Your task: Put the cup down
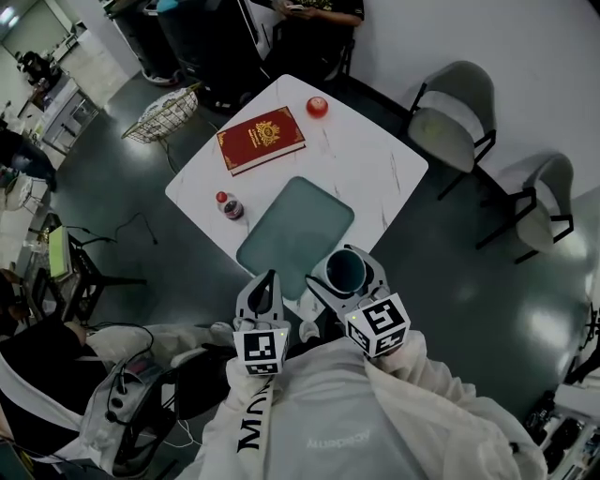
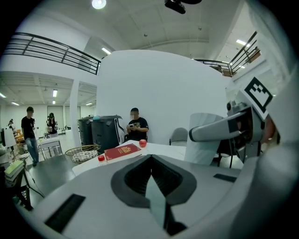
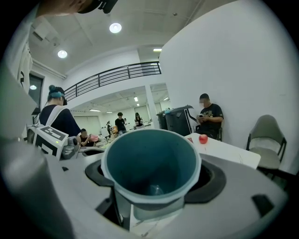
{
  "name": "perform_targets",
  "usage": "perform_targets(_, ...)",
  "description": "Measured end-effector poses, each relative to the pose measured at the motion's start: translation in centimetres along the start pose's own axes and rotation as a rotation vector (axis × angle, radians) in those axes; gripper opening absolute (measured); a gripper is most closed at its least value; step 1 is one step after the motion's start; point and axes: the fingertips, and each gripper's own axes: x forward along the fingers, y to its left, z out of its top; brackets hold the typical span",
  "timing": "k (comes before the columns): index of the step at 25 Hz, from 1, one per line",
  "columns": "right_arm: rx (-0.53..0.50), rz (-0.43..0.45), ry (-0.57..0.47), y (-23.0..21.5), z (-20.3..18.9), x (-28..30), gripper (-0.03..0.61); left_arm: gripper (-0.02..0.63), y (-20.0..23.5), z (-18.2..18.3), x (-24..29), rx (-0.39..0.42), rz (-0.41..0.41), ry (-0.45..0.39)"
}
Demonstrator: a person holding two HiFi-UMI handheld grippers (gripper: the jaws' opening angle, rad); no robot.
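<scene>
A white cup with a teal inside is held upright in my right gripper, whose jaws are shut on its sides. It hangs over the near edge of the white table, just past the near corner of a teal tray. In the right gripper view the cup fills the space between the jaws, mouth toward the camera. My left gripper hovers beside it on the left, jaws together and empty. From the left gripper view the cup shows at the right.
On the table lie a red book, a red apple and a small red-capped bottle. Two grey chairs stand to the right. A wire basket sits on the floor at the left, and a seated person is beyond the table.
</scene>
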Motion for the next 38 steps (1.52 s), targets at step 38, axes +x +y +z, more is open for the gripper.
perform_targets(38, -0.111, 0.112, 0.069, -6.9, 1.3, 13.1, 0.408, 0.011, 5.2, -1.0, 10.7, -0.081, 0.106, 0.060)
